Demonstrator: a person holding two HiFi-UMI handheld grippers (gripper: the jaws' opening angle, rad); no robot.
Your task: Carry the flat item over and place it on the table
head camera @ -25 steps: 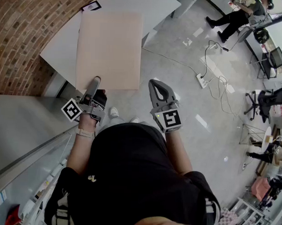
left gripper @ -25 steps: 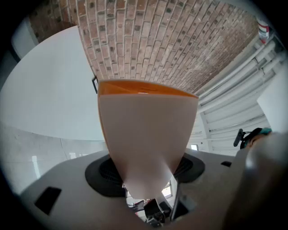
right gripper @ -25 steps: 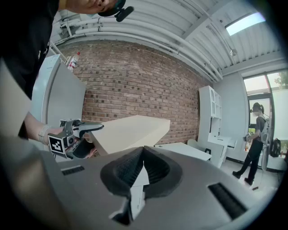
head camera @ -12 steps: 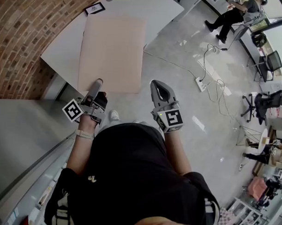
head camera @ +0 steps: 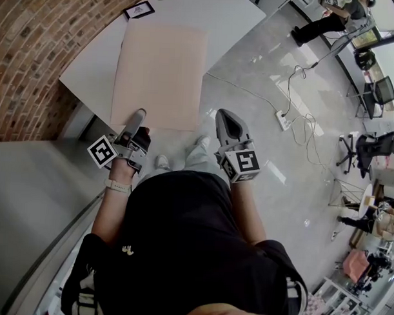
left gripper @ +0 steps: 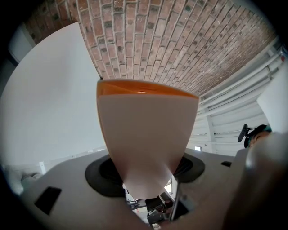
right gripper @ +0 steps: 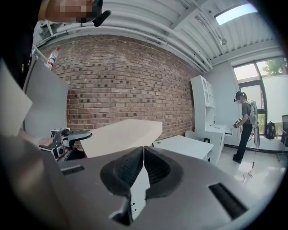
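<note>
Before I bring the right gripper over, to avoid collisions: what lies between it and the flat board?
Nothing: the head view shows only bare floor in the gap between right gripper and flat board.

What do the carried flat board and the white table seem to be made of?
The flat board looks like thin cardboard or foam sheet: matte beige face, flat though held by one edge. The table has a smooth white top, likely laminate; its core cannot be told.
</note>
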